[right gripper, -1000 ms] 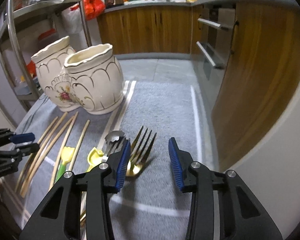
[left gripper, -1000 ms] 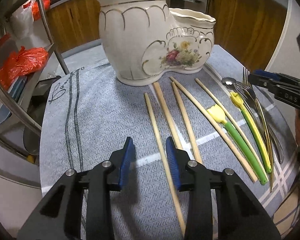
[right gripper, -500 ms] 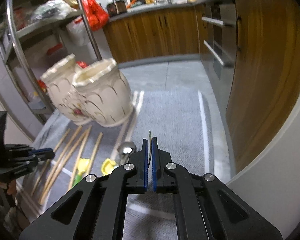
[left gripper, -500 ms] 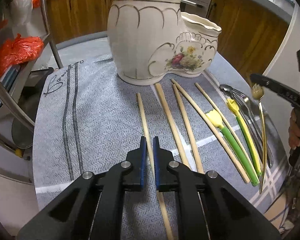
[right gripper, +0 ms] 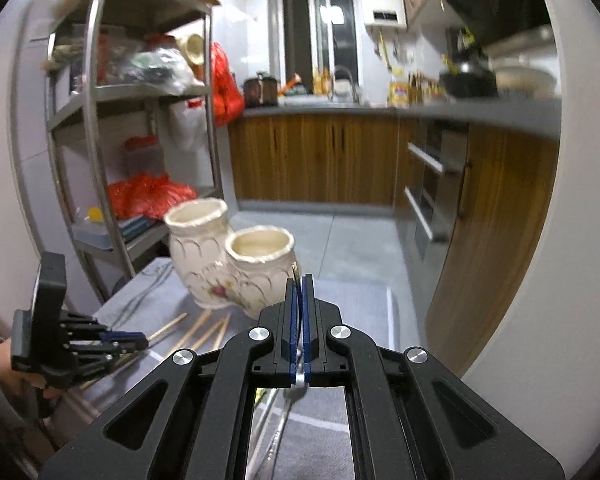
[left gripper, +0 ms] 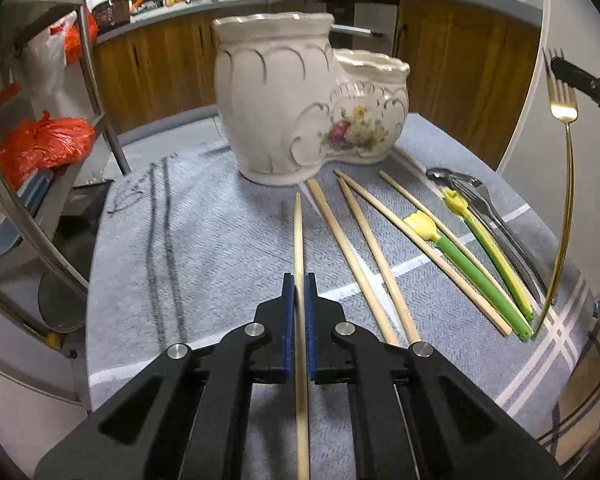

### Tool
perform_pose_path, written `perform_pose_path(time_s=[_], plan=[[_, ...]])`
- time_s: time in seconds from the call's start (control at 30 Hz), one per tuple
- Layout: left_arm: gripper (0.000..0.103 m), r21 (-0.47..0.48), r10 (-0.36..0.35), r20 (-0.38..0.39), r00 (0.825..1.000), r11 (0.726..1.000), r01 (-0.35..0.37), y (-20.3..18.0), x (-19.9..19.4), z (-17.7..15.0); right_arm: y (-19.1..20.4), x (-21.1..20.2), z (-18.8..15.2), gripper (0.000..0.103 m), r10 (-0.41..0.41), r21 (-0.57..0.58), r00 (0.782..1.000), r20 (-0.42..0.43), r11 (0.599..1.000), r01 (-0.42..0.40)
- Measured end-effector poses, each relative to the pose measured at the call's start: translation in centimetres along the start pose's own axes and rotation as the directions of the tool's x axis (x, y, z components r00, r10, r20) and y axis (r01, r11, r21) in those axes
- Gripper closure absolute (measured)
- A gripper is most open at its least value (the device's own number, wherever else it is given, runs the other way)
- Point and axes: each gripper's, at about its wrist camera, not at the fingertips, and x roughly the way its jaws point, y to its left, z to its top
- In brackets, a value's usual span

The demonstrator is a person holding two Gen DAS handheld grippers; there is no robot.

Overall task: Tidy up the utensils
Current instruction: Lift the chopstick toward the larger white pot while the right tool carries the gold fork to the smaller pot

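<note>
Chopstick in my left tongs: my left tongs are pinched on one wooden chopstick, centre of the left wrist view, its tip pointing up the frame toward the holder and looking raised off the cloth.

Fork in my right tongs: my right tongs are pressed onto the head of the gold fork; in the left wrist view it hangs at the right edge of the frame, tines up, handle trailing down until its end is at or just above the cloth.

Holder: the ceramic two-pot utensil holder stands in the upper centre of the left wrist view; in the right wrist view both pots look empty as far as I can see into them.

Still lying out: four more chopsticks fan out just right of centre, then a green-handled utensil and a yellow-handled one, then a silver spoon and fork further right.

Desk: all of it rests on a grey herringbone cloth over the desk.

Progress: I judge this an early stage. Nothing is in the holder yet, two pieces are picked up, the rest are untouched.

Left to do: drop these two into the pots, then clear the remaining row.
</note>
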Motion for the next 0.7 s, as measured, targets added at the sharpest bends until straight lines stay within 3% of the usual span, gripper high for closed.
perform_pose_path(time_s=[0.13, 0.27, 0.4, 0.5, 0.7], plan=[[0.098, 0.014, -0.04, 0.099, 0.994, 0.999, 0.039, 0.1, -2.1, -0.2, 0.9, -1.1, 0.9, 0.1, -0.009, -0.022, 0.999, 0.031, 1.0, 0.01], [0.098, 0.029, -0.038, 0.212, 0.976, 0.999, 0.033, 0.2, -4.3, 0.3, 1.5, -1.8, 2.0, 0.1, -0.022, -0.038, 0.998, 0.067, 0.999, 0.024], [0.098, 0.032, -0.053, 0.347, 0.936, 0.998, 0.045, 0.3, -6.8, 1.9, 1.8, -1.7, 3.5, 0.1, -0.037, -0.052, 0.994, 0.099, 0.998, 0.042], [0.098, 0.039, -0.048, 0.445, 0.894, 0.999, 0.035, 0.5, -8.4, 4.3, 1.4, -1.2, 5.3, 0.1, -0.051, -0.035, 0.99, 0.132, 0.998, 0.056], [0.098, 0.01, -0.066, 0.549, 0.833, 0.997, 0.073, 2.2, -8.4, 11.5, 0.4, 1.1, 9.1, 0.1, -0.068, 0.011, 0.981, 0.18, 0.998, 0.067]])
